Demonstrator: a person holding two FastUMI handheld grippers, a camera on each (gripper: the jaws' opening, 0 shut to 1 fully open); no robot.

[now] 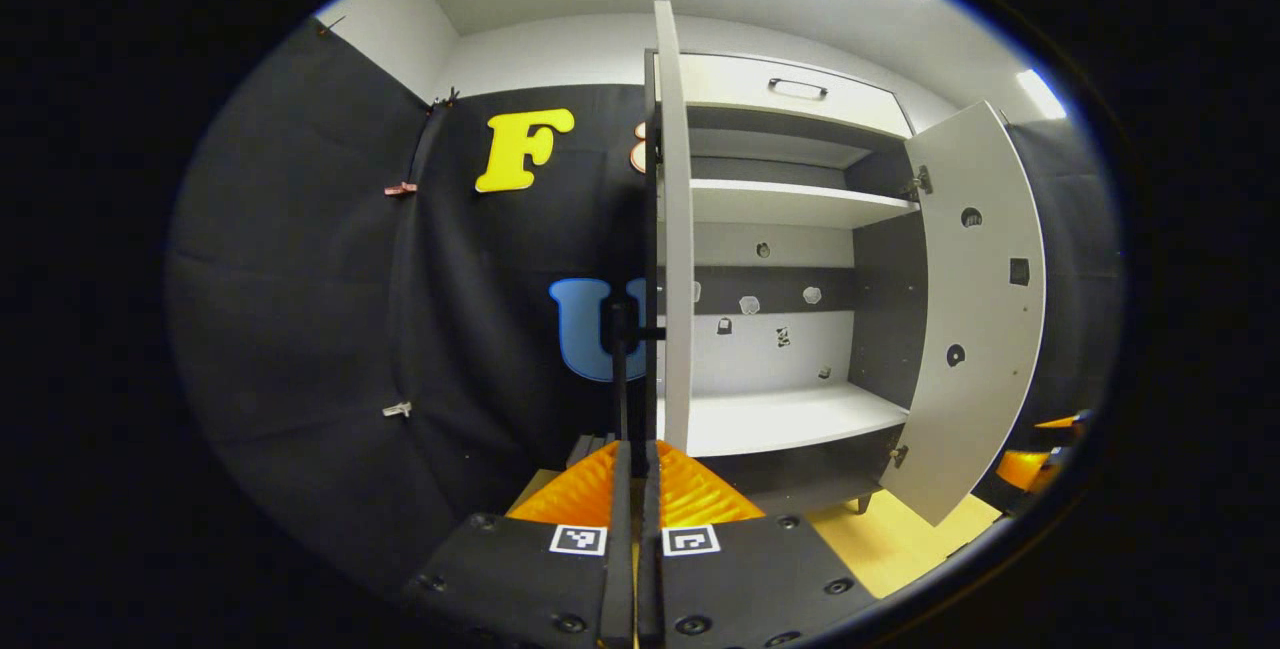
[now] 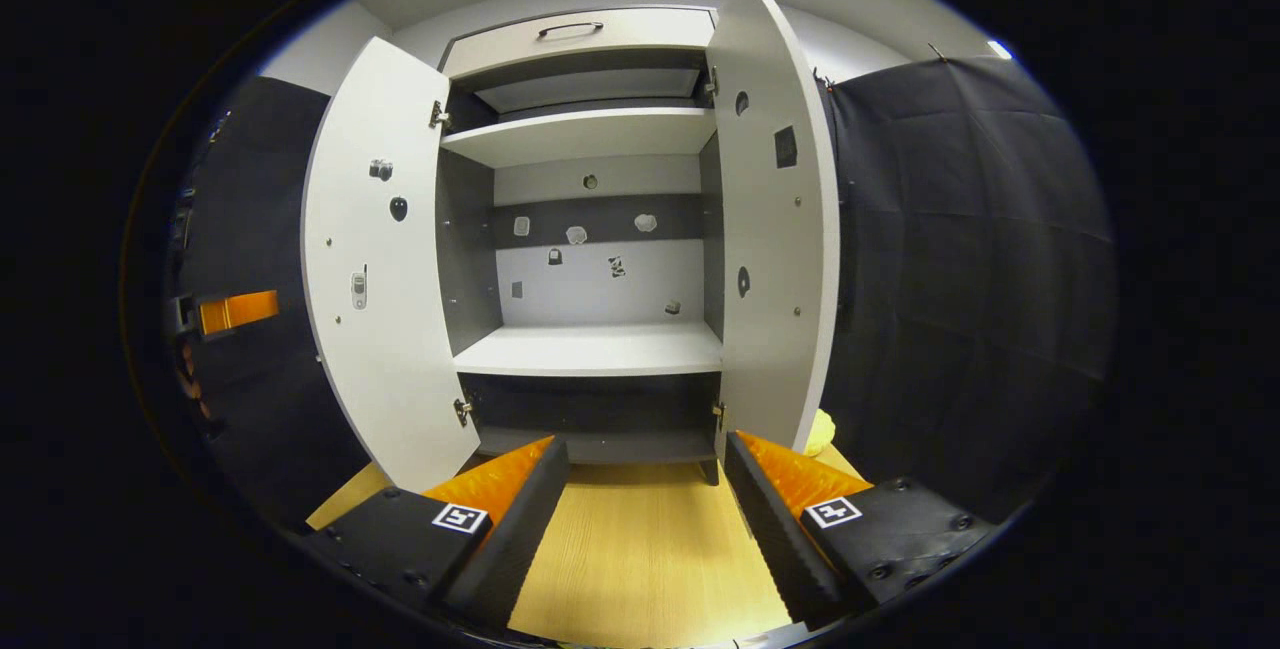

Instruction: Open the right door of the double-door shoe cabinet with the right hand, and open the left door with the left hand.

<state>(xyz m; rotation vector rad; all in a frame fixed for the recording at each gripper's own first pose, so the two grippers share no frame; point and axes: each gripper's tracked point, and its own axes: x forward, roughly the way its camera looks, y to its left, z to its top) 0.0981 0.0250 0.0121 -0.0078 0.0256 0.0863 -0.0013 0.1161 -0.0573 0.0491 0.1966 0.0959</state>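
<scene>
The grey double-door shoe cabinet [image 2: 590,349] stands with both doors swung out and its shelves bare. In the left gripper view the left door [image 1: 678,229] shows edge-on straight ahead. Its thin black handle [image 1: 620,349] runs down into my left gripper [image 1: 635,459], whose orange fingers are shut on it. The right door [image 1: 980,309] hangs wide at the right. In the right gripper view my right gripper [image 2: 645,469] is open and holds nothing. It sits low in front of the cabinet, between the left door [image 2: 380,259] and the right door [image 2: 775,229], touching neither.
A drawer with a dark handle [image 2: 570,27] tops the cabinet. Pale wooden floor [image 2: 640,549] lies in front. Black cloth walls close in on both sides. An orange part of the other gripper [image 2: 235,311] shows behind the left door, and another orange part [image 1: 1040,449] beyond the right door.
</scene>
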